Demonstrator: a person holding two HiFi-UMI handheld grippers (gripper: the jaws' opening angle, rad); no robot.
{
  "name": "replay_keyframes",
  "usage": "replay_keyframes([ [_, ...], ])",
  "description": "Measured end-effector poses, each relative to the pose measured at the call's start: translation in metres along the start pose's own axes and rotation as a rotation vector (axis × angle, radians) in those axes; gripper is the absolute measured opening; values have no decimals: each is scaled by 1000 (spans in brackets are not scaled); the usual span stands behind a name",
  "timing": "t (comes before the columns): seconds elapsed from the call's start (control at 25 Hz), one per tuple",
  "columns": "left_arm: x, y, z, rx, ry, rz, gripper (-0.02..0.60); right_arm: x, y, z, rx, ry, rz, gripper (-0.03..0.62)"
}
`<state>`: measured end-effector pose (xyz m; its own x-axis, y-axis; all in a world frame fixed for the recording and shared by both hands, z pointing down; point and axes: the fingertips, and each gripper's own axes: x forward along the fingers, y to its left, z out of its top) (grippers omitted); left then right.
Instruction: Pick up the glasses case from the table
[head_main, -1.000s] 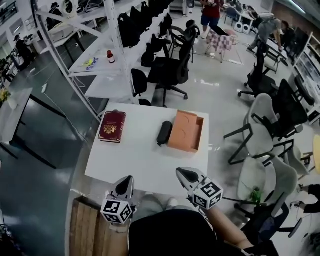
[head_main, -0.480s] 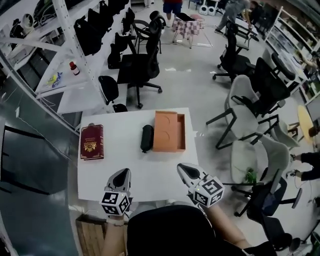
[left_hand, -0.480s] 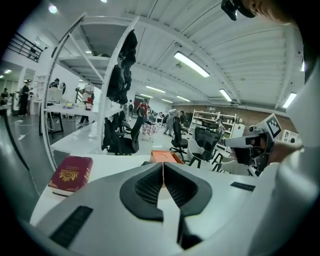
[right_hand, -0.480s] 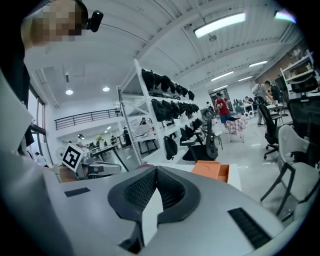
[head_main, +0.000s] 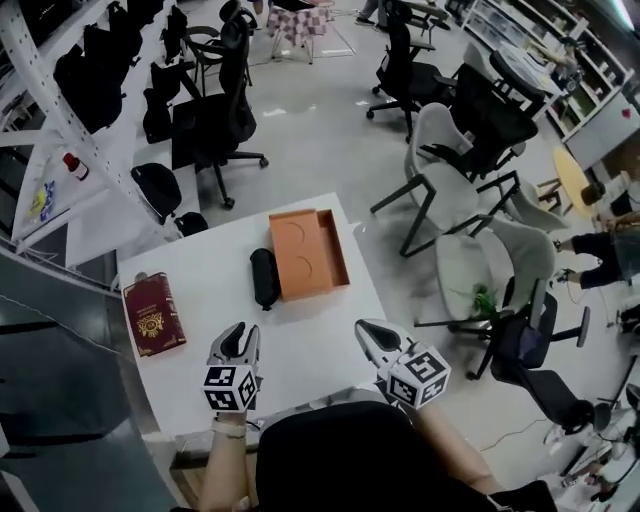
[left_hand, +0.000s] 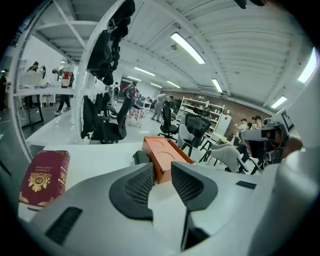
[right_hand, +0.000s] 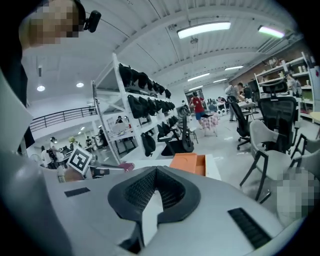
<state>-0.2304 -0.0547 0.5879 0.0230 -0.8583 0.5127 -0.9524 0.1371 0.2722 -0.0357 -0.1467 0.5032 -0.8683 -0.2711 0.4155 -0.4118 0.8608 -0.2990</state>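
Note:
The black glasses case (head_main: 264, 277) lies on the white table (head_main: 318, 352), just left of an open orange box (head_main: 308, 254). My left gripper (head_main: 237, 340) hovers over the table's near part, short of the case and pointing toward it. Its jaws are opening, a narrow gap shows and nothing is between them. In the left gripper view the case (left_hand: 141, 157) peeks out just beyond the fingertips (left_hand: 142, 186). My right gripper (head_main: 372, 335) sits at the table's near right, its jaws shut and empty (right_hand: 156, 170).
A dark red book (head_main: 153, 314) lies at the table's left side. Office chairs (head_main: 470, 270) crowd the floor to the right and behind the table. Metal shelving (head_main: 60, 120) stands at the far left. The orange box (right_hand: 190, 162) shows ahead in the right gripper view.
Both grippers have come forward from below the table's near edge to over it, the left one farther. The left jaws have parted slightly. The head view has swung.

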Motion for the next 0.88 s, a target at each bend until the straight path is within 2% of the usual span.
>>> replay_keyframes([
  [0.16,35,11,-13,22,69,-61,168,-5,-5,-16,34,22,-86,28],
  [0.36,78,21,-32,32,151,-101,258,-18,-11,-30,60,43,-181,28],
  [0.52,111,26,-47,73,215,-120,309,-37,-17,-44,93,62,-265,28],
  [0.64,134,32,-60,100,256,-114,336,-51,-19,-59,121,81,-323,28],
  [0.88,166,43,-80,133,320,-104,341,-83,-22,-80,139,115,-421,28],
])
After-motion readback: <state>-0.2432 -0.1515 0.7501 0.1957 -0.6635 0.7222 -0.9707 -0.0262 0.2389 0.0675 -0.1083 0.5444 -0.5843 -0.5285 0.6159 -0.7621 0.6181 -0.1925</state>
